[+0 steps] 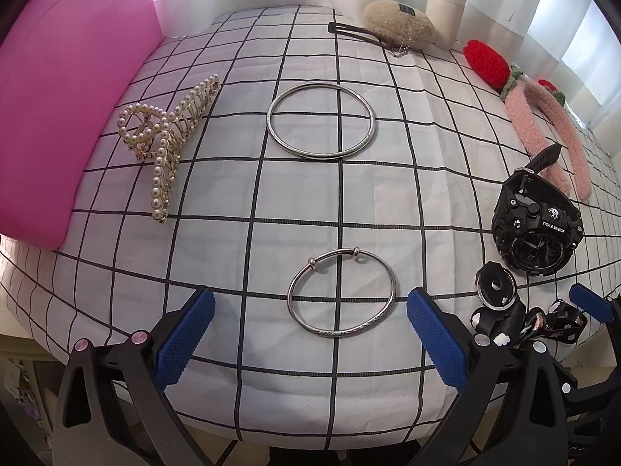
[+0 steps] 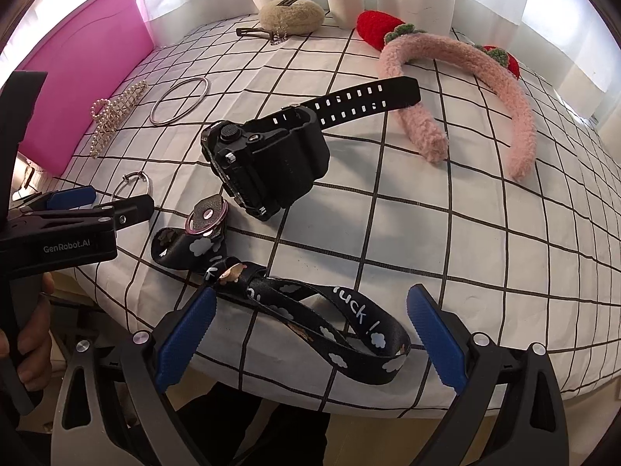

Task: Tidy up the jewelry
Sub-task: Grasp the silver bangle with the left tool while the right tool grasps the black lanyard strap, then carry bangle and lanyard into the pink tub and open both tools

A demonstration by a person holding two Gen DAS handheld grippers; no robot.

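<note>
Checked cloth (image 1: 233, 233) with pink box (image 1: 58, 116) far left. Watch (image 2: 268, 163) centre; cloud strap (image 2: 310, 310) nearest, between my right gripper (image 2: 310, 334) fingers, untouched. Engraved bangle (image 1: 341, 291) lies between my left gripper (image 1: 310, 334) fingers. Both jaws gape, empty. Step: approach; next, I judge, lowering and closing on the thin rim.

At nine o'clock in the right wrist view, the left gripper (image 2: 93, 202) hides most of the thin bangle (image 2: 136, 182). The pink box (image 1: 66, 108) is cut off at the left wrist view's nine o'clock edge.
</note>
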